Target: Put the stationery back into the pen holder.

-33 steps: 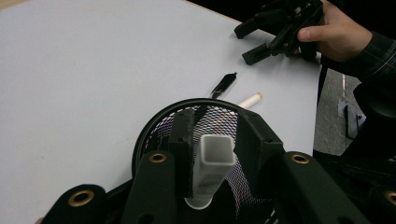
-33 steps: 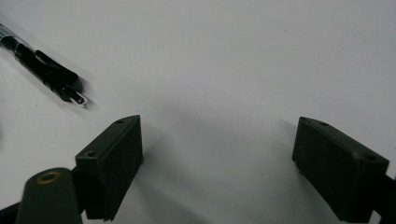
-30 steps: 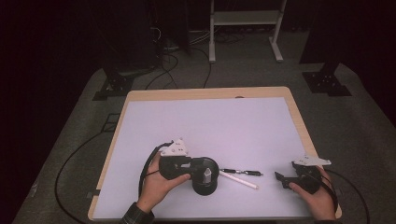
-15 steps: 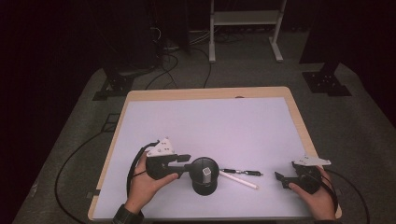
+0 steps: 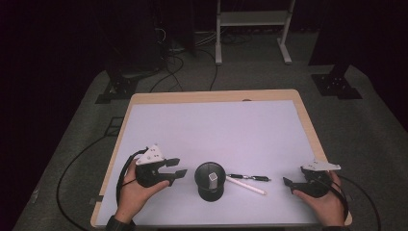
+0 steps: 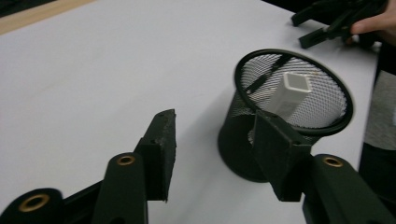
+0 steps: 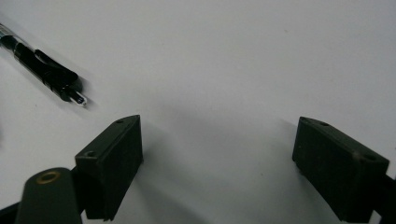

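Near the table's front edge stands the mesh pen cup [image 5: 210, 180], upright, mouth up, a white marker [image 6: 289, 93] leaning inside. It looks light and stiff; I'd pinch its rim. My left gripper [image 5: 177, 167], jaws just opening, nothing between them, sits just beside it. My right gripper [image 5: 291, 184] rests spread near two pens [image 5: 248, 182] lying flat, pointing sideways.
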`<state>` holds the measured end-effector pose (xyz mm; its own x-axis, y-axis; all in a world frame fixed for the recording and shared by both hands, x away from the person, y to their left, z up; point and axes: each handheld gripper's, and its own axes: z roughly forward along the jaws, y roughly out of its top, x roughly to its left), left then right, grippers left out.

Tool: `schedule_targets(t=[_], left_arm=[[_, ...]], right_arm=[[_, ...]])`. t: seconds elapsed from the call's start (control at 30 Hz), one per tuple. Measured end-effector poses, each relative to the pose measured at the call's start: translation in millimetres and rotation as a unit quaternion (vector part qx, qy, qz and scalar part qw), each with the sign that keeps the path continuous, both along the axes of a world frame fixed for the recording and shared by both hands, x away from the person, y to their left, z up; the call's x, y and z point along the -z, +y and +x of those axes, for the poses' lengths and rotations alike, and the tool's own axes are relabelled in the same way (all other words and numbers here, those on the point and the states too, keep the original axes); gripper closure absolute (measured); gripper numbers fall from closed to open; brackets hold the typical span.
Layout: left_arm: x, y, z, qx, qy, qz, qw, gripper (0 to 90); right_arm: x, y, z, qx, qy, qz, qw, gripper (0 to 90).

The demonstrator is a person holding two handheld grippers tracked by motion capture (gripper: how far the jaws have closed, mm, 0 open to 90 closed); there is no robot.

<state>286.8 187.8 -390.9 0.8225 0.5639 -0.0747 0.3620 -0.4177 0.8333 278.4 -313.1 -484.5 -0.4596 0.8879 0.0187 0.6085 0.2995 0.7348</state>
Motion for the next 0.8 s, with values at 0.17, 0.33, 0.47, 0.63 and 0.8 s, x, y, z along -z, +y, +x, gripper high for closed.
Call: schedule_targets(t=[0.17,0.33,0.47,0.63,0.8], left_arm=[[9.3,10.6,0.8,-0.024,-0.002,0.014,0.9996,45.4],[16.2,19.5,0.8,-0.040,-0.008,0.026,0.9988,38.7],[25.2,26.9,0.9,-0.048,-0.001,0.042,0.9980,33.7],[40.4,34.8,0.4,-0.059,0.007,0.070,0.9958,27.3],[52.9,44.0,0.3,-0.075,0.015,0.093,0.9927,21.8]], right_arm=[[-0.2,-0.4,0.2,-0.002,0.000,0.000,1.0000,15.6],[-0.3,-1.1,0.2,-0.001,-0.001,0.001,1.0000,16.9],[-0.3,-1.0,0.2,0.000,-0.001,0.002,1.0000,17.0],[-0.3,-0.8,0.1,0.002,-0.001,0.002,1.0000,17.2],[-0.4,-0.9,0.0,0.003,0.000,0.003,1.0000,17.3]])
